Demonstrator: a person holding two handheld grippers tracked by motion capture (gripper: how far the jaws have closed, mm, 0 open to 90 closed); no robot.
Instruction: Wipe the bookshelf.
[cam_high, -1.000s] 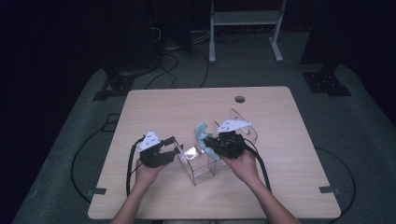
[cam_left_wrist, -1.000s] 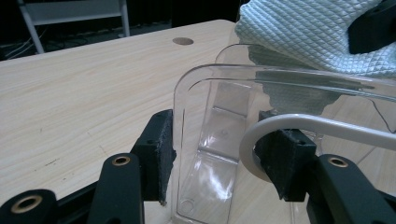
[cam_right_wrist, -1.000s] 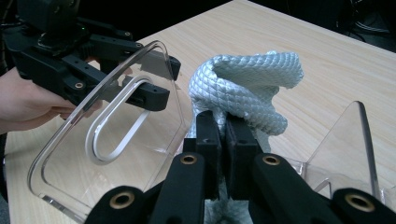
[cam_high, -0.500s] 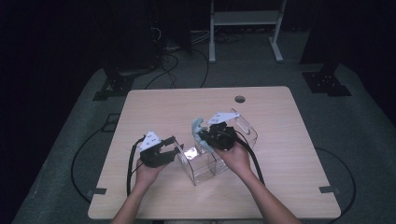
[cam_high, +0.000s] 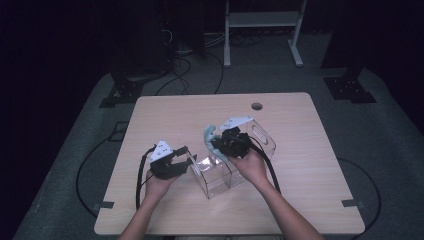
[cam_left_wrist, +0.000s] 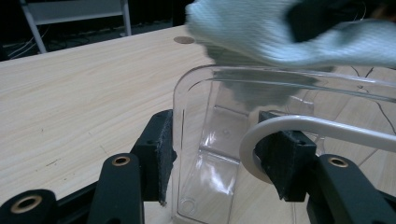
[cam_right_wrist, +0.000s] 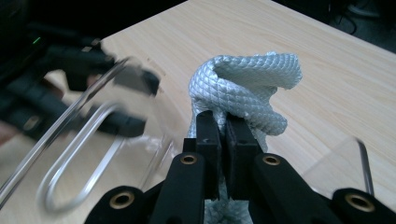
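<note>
Leftmost on the pale wooden table, the left gripper sits in the person's left hand, a grey three-cornered plate on top and a black cable trailing back from it. Its jaws are clamped on the end wall of a clear plastic rectangular bin that stands near the middle of the table. In the left gripper view one black pad presses the outside of that clear wall, while the other pad sits inside the bin, behind a white looped handle cut-out.

Just right of that, over the open top of the bin, hangs a pale blue-grey waffle-weave cloth. It is bunched and twisted, held above the rim at the bin's left half; whether it touches the rim cannot be told. In the left gripper view the cloth fills the upper part, directly over the bin's opening.

Further right, the right gripper is held in the person's right hand above the bin, angled toward the left gripper. Its jaws are pressed nearly together, pinching the cloth, which coils up beyond the pads in the right gripper view. A round cable hole lies near the table's far edge, well apart from the bin.
</note>
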